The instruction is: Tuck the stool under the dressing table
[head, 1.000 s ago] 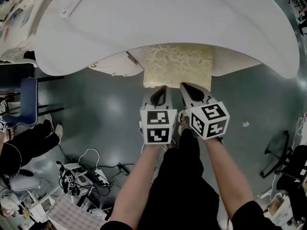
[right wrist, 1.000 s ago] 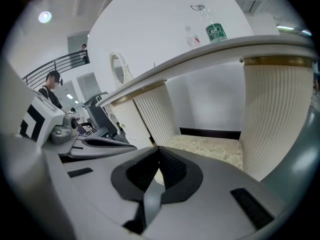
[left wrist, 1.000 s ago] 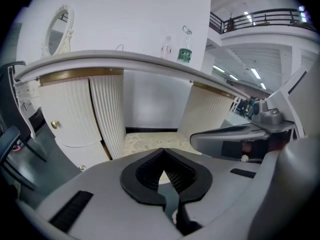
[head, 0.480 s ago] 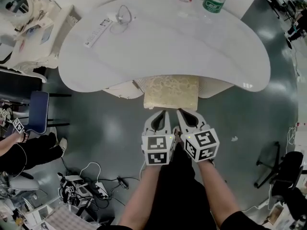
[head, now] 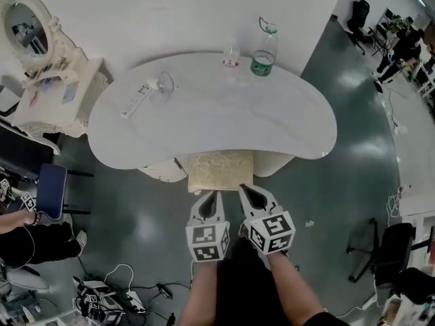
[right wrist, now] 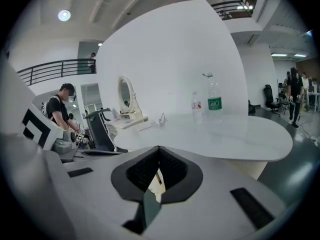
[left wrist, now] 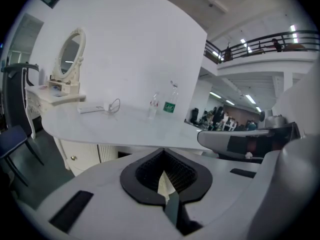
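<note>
The stool (head: 220,171) sits partly under the dressing table (head: 217,117) (2 bottles (head: 264,49) stand on its far side).

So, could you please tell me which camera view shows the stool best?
The head view: the stool shows from above, its gold patterned seat in plain sight with the far edge under the dressing table. The left and right gripper views each give only a pale sliver low between their own jaws, likely the seat; the rest is hidden.

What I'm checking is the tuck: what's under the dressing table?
The stool, its patterned seat partly showing at the front edge; the dressing table hides the rest.
</note>
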Available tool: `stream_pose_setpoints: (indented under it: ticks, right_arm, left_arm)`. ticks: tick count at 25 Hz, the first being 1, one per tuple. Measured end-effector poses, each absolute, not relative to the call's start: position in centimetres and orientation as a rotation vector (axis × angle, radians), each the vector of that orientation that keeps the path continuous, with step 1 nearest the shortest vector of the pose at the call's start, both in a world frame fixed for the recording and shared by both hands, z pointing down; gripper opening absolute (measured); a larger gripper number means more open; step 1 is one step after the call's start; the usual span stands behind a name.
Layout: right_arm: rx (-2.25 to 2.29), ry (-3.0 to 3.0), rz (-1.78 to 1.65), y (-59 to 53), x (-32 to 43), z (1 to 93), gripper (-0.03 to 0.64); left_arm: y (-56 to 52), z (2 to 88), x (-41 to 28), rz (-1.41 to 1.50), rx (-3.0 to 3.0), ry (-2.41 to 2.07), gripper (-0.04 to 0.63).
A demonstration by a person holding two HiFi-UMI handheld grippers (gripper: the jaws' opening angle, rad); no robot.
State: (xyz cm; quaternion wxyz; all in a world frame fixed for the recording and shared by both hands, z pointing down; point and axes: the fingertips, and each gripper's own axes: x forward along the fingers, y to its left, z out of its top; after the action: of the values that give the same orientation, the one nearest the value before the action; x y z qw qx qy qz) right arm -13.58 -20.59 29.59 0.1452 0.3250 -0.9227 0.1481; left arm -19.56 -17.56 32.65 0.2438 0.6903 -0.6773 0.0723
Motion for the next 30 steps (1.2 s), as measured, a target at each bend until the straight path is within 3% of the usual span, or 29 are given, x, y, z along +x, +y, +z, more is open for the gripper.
stream_pose_setpoints:
  ticks: [13, 30]
  right_arm:
    - [1.063, -2.744, 0.315, -20.5, -6.9, 19.7, 0.006]
    - [1.13, -2.869, 0.18, -17.3, 9.0, 12.4, 0.006]
  left_arm:
    - [-18.7, 21.3, -14.7, 0.179, 2.071, -1.928, 0.005]
    - [-15.3, 14.9, 0.7, 0.066, 2.159, -1.972, 0.005]
